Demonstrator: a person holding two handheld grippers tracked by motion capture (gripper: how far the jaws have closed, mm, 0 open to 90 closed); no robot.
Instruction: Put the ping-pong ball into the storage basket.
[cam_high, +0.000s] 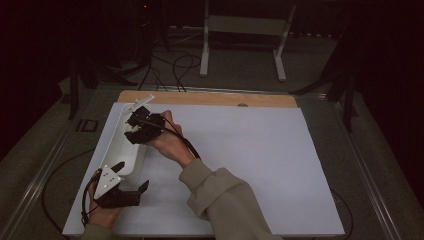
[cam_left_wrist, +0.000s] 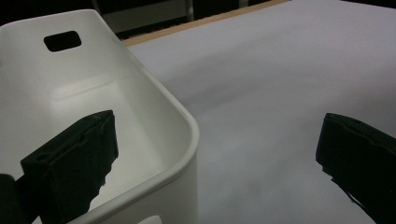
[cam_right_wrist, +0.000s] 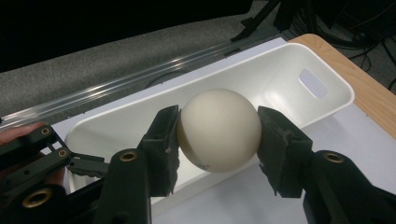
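While the right gripper (cam_right_wrist: 218, 140) held the ball (cam_right_wrist: 219, 129) pinched over the bin (cam_right_wrist: 280, 70), an early release risked a bounce out; left gripper (cam_left_wrist: 215, 163), jaws wide, straddled the bin's rim.

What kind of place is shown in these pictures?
Probably a lab or recording workspace, not a home. A white sheet covers the table, loose cables trail over the grey floor, and a white metal stand waits behind in a dark room.
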